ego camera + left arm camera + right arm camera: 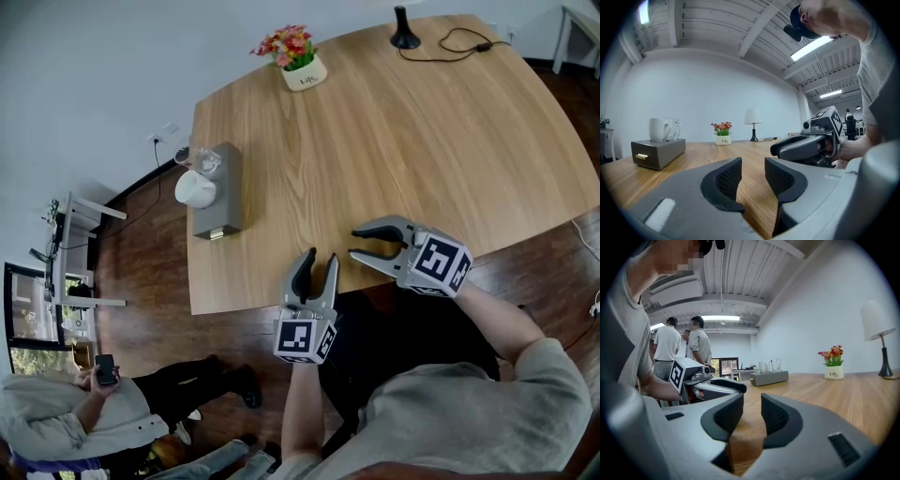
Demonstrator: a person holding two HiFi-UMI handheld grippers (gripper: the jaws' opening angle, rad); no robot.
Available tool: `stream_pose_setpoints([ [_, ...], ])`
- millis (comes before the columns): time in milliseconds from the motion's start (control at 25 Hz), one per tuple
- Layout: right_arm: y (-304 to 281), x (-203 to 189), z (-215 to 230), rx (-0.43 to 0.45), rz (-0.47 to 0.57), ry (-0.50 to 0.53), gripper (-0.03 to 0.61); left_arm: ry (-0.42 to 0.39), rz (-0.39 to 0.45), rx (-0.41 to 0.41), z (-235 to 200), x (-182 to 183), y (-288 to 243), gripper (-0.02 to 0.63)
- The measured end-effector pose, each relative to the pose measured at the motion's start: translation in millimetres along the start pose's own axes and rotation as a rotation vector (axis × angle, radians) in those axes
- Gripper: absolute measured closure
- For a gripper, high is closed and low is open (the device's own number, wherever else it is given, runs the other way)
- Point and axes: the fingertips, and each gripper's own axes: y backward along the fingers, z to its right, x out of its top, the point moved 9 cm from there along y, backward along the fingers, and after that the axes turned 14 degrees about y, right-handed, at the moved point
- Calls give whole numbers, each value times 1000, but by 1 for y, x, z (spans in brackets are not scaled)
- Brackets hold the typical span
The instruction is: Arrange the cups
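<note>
the tabletop (394, 141) is smooth matt wood with a light grain. the white mug (193, 190) looks glossy, the glass cup (203, 162) clear. the left gripper (322, 258) and right gripper (355, 241) are matt grey plastic, their pads (729, 178) rough black.

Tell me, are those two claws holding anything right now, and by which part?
Nothing is held. The left gripper and right gripper both have their jaws apart over the bare table; the cups stand untouched on the grey box.

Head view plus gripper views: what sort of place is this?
Probably an open office or lab space, not a home: a big wooden table with a flower pot and lamp, strip lights on an exposed ceiling, and people standing in the background.
</note>
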Motion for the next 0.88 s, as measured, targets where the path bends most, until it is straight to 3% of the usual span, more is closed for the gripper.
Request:
stream_pose_setpoints([
  [880, -2, 1, 3, -2, -9, -2, 474, -5, 1, 3, -1, 0, 0, 466],
])
